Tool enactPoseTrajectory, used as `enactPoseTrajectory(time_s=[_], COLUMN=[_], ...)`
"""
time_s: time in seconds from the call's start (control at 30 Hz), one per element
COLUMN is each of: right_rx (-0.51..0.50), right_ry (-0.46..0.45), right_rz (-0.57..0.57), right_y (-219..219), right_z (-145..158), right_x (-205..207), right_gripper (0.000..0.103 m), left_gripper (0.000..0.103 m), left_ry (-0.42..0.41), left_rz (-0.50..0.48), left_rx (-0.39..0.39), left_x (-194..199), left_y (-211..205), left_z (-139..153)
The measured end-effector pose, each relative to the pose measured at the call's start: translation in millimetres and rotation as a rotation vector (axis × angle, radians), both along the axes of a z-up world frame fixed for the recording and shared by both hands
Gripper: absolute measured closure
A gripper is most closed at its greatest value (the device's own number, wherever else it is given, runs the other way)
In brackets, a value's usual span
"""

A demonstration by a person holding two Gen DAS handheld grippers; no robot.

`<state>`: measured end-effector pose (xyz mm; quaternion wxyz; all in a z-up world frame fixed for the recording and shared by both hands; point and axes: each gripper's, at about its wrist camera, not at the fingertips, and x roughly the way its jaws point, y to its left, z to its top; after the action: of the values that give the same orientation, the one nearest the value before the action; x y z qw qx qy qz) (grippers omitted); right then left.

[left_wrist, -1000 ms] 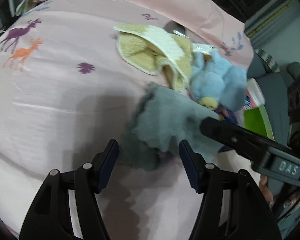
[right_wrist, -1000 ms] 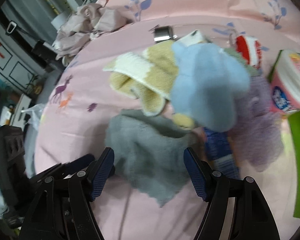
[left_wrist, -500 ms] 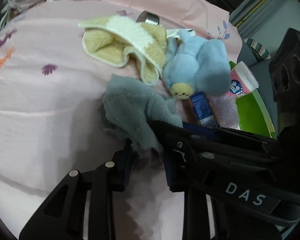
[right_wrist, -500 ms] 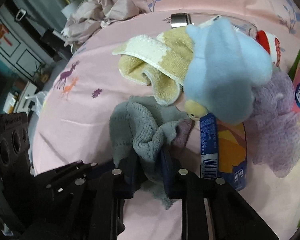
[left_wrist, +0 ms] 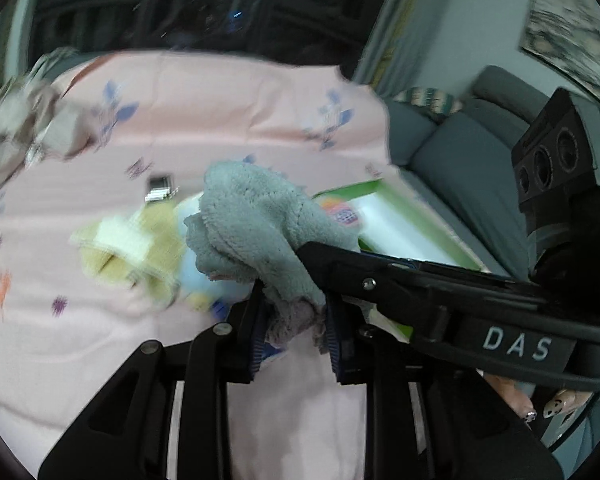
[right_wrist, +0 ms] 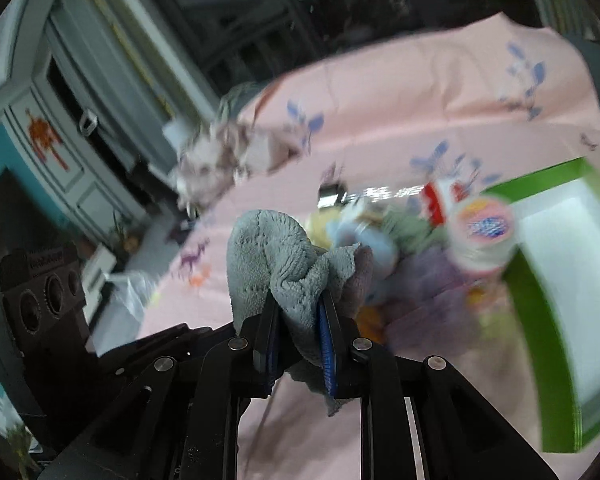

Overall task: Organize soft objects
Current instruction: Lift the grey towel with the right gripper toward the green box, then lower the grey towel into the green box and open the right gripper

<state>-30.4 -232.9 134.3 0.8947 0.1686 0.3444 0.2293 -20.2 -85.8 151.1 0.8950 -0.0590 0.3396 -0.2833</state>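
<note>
Between the pads of both tools (left_wrist: pixel 296 320) (right_wrist: pixel 298 320), clenched: 1 grey cloth (left_wrist: pixel 256 224), off the pink sheet (left_wrist: pixel 100 340).

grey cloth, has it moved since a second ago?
Yes. The grey cloth lay flat on the pink sheet; now it hangs bunched above it, clamped by left gripper and right gripper.

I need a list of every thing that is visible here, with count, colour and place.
grey cloth: 1, grey, lifted above the bed, pinched by both tools
pink sheet: 1, pink with prints, covering the bed
yellow towel: 1, yellow and cream, on the sheet
blue plush: 1, light blue, beside the towel
green tray: 1, green rim, white inside, at the right
purple cloth: 1, lilac, beside the tray
left tool: 1, black, shut on the cloth
right tool: 1, black, shut on the cloth
</note>
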Motion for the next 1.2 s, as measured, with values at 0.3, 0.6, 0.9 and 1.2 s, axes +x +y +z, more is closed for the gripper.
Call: enactPoseTrajectory(time_s=[0.3,0.6,0.9,1.2], right_rx=[0.105,0.214,0.294,0.24], right_ry=[-0.096,-0.105,-0.047,0.136], right_rz=[-0.161,-0.277,-0.378,-0.508], right_y=[-81,-145,-191,-218], right_z=[23,7,-18,-50], right_x=[-20,-31,-29,-21], right_gripper=[0.083,0.083,0.083,0.074], left_gripper=[0.08,0.08,0.08,0.06], left_ry=[-0.062,-0.056,0.023,0.119], left_rz=[-0.127,-0.229,-0.298,-0.33], left_rx=[-0.02,-0.003,-0.012,0.084], left_x=[2,17,28,22], left_y=[-68,-128,-175,-205], left_z=[28,27,8,-27])
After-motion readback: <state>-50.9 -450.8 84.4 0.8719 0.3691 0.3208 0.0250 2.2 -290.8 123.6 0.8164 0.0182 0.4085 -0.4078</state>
